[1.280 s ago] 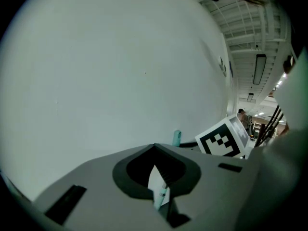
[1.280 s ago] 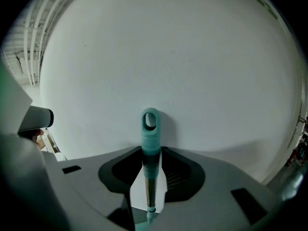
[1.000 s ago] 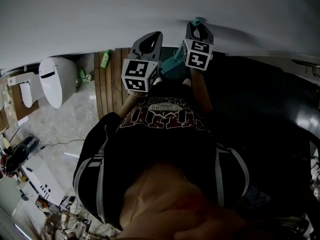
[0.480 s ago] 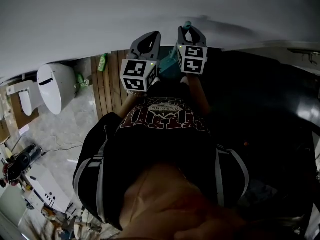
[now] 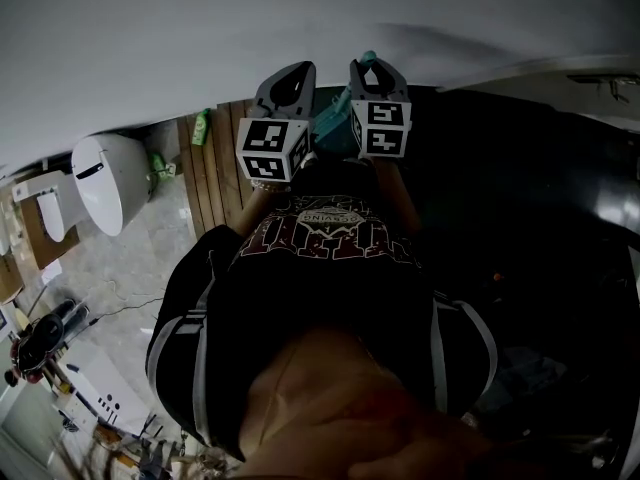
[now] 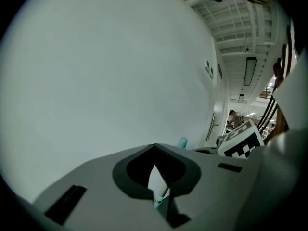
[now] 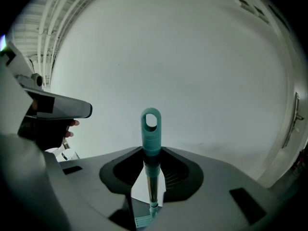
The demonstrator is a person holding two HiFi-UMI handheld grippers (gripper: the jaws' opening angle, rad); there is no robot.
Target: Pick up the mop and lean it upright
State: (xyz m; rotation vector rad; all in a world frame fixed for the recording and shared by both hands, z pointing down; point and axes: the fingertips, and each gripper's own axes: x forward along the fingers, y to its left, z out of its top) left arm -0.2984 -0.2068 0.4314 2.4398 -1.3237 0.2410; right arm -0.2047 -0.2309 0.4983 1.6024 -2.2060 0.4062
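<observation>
The mop stands nearly upright in front of a white wall (image 7: pixel 192 57). Its teal looped handle top (image 7: pixel 151 129) rises above my right gripper (image 7: pixel 153 170), which is shut on the metal pole (image 7: pixel 152 186) just under the teal grip. The teal mop head (image 5: pixel 335 128) shows low between both grippers in the head view. My left gripper (image 6: pixel 155 158) is just left of the right one, its tips together and nothing held. Through the wedge under its tips a bit of pole (image 6: pixel 163 192) shows, and the handle top (image 6: pixel 183 142) peeks over its right jaw.
A white toilet (image 5: pixel 105 183) stands at the left beside wooden floor slats (image 5: pixel 215 178) and a green bottle (image 5: pixel 201 126). The white wall (image 5: pixel 300 18) runs close ahead. Cluttered items (image 5: pixel 45 338) lie at lower left. The right side is dark.
In the head view both grippers and the mop have shifted left along the wall. The right one has closed in on the left gripper. The grip on the pole is unchanged.
</observation>
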